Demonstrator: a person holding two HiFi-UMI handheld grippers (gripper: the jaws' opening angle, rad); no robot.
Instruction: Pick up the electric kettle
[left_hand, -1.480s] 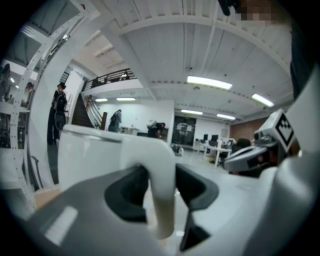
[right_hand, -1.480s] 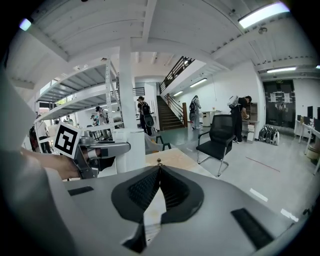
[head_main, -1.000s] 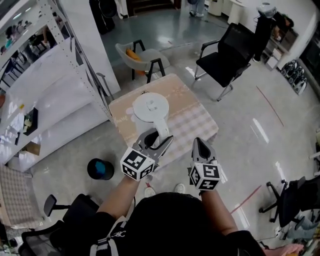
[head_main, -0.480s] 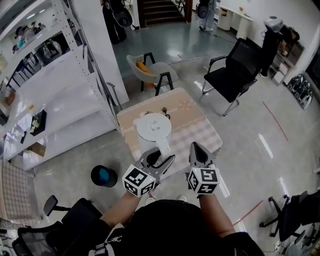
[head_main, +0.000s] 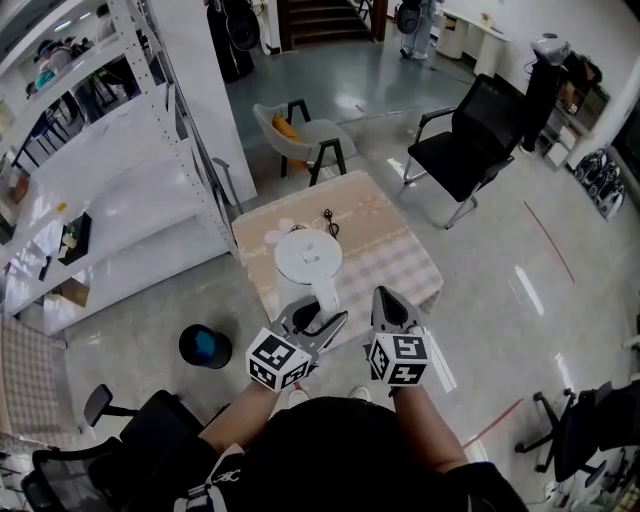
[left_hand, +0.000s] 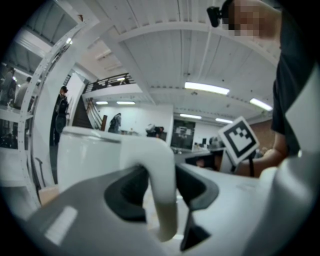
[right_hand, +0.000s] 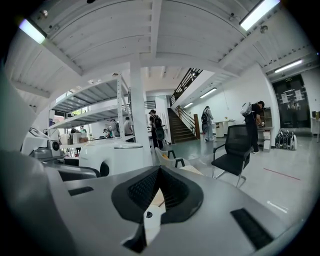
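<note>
Left gripper view: your left gripper (left_hand: 160, 192) is clamped on the upright handle (left_hand: 161, 165) of the electric kettle (left_hand: 87, 155). Its body lies straight ahead, over the checked table (head_main: 400, 262) — your right gripper (head_main: 389, 304) sits just beside, jaws together, empty.

A glossy grey floor (head_main: 500, 300) with a red line (head_main: 548, 238) lies under white ceiling strip lights (left_hand: 206, 88). White metal shelving (head_main: 120, 170) stands at the left, a staircase (head_main: 320, 15) at the far end. A black office chair (head_main: 470, 150) and a pale chair (head_main: 305, 130) sit beyond the low cloth-covered table (head_main: 395, 255)
</note>
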